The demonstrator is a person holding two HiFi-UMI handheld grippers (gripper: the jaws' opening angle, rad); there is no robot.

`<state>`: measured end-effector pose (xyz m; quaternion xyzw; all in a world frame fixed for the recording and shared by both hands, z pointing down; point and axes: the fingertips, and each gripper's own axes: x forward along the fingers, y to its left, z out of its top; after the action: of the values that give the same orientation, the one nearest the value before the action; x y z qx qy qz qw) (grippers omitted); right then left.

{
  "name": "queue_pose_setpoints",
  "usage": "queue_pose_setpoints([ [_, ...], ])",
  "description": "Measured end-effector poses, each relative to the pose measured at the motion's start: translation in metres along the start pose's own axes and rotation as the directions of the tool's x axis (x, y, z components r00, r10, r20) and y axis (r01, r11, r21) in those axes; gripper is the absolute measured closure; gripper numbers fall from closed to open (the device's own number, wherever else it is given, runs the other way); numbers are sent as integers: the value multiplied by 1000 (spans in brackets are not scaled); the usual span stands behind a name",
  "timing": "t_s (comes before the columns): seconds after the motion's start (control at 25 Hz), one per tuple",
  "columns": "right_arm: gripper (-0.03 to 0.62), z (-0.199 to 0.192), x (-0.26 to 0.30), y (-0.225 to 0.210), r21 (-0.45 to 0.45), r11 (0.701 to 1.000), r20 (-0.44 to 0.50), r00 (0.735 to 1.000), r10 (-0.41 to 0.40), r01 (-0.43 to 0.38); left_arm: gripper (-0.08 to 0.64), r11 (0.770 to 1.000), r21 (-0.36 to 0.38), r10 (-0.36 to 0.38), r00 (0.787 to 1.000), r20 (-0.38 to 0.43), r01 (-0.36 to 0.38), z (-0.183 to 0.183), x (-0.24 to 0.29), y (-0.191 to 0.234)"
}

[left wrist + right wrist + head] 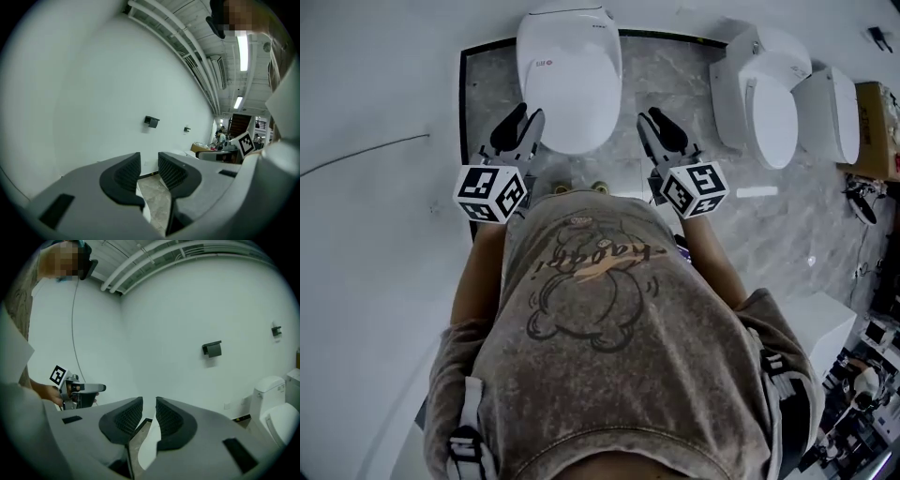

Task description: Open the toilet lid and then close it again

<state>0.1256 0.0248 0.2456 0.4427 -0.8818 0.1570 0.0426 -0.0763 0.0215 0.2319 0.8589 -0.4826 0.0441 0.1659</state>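
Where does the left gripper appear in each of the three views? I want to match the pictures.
Head view: left gripper, left of centre, next to the toilet.
Left gripper view: the left gripper fills the bottom centre, jaws apart, nothing between them.
Right gripper view: left gripper at the left edge, seen side-on.
Shared landmark: the black wall box, in both gripper views; the head view lacks it.

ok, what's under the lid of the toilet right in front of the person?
Nothing can be seen there. The white lid lies fully shut, so it covers the seat and bowl completely. Only the marble floor shows around it in the head view.
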Motion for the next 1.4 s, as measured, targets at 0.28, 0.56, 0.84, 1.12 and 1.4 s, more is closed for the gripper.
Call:
queue_pose_setpoints([
  [0.28, 561, -1, -7, 0, -25, 999, 38, 999, -36, 37, 551, 999, 22, 27, 998, 56, -28, 6, -5, -6],
  [0.56, 565, -10, -3, 3, -24, 1000, 23, 1000, -14, 15, 551, 997, 7, 81, 994, 68, -82, -11, -3, 4],
  [0.84, 565, -9, 3, 2, -33, 999, 23, 1000, -18, 19, 551, 995, 23, 93, 994, 56, -94, -9, -3, 9],
  [1.12, 565, -10, 7, 7, -37, 999, 24, 1000, -14, 14, 551, 995, 37, 95, 994, 51, -97, -8, -5, 11],
  [1.4, 565, -6, 13, 6, -42, 999, 26, 1000, -5, 7, 551, 995, 32, 96, 994, 46, -98, -7, -3, 11],
])
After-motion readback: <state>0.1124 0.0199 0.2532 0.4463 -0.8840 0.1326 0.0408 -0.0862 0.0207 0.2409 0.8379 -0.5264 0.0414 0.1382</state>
